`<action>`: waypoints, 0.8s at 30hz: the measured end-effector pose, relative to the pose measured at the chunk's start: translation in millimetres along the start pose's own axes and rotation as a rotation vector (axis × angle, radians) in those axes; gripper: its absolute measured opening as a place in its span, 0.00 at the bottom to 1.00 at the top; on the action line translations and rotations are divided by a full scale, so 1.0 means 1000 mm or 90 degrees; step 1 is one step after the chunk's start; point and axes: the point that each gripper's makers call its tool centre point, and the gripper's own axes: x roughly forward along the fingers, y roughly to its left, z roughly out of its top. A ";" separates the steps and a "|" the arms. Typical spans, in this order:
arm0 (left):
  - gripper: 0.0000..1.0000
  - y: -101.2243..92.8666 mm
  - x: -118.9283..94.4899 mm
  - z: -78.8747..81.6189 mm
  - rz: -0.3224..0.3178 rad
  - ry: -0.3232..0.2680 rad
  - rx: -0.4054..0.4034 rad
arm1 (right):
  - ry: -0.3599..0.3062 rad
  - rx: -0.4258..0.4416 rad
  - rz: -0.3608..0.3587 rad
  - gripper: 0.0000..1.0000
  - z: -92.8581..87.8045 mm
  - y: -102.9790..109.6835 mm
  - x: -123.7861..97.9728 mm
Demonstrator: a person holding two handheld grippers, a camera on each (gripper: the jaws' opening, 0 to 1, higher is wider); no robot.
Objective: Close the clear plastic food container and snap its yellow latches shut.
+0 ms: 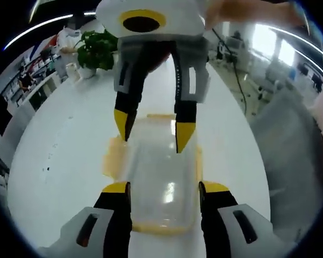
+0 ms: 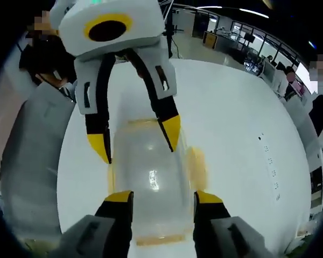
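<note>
Two grippers straddle the clear plastic food container with yellow latches on the white table: left gripper and right gripper, both spread wide, not squeezing.

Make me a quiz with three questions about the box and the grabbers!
1. Where is the clear box?
A. on the white table
B. on a chair
C. on the floor

2. What colour are the tips of the left tool?
A. red
B. yellow
C. green

3. How are the two tools placed?
A. both far from the box
B. both stacked at one end
C. one at each end, jaws open either side of the box

Answers:
A, white tabletop lies all round it.
B, yellow tips show.
C, the right tool faces the left across the box.
</note>
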 end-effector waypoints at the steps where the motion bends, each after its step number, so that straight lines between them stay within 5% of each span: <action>1: 0.49 0.000 0.000 0.000 0.000 0.000 -0.001 | 0.002 -0.007 -0.002 0.46 0.001 0.000 0.000; 24: 0.56 -0.004 0.005 0.003 0.024 0.014 -0.018 | 0.016 0.009 0.099 0.51 0.004 -0.004 0.009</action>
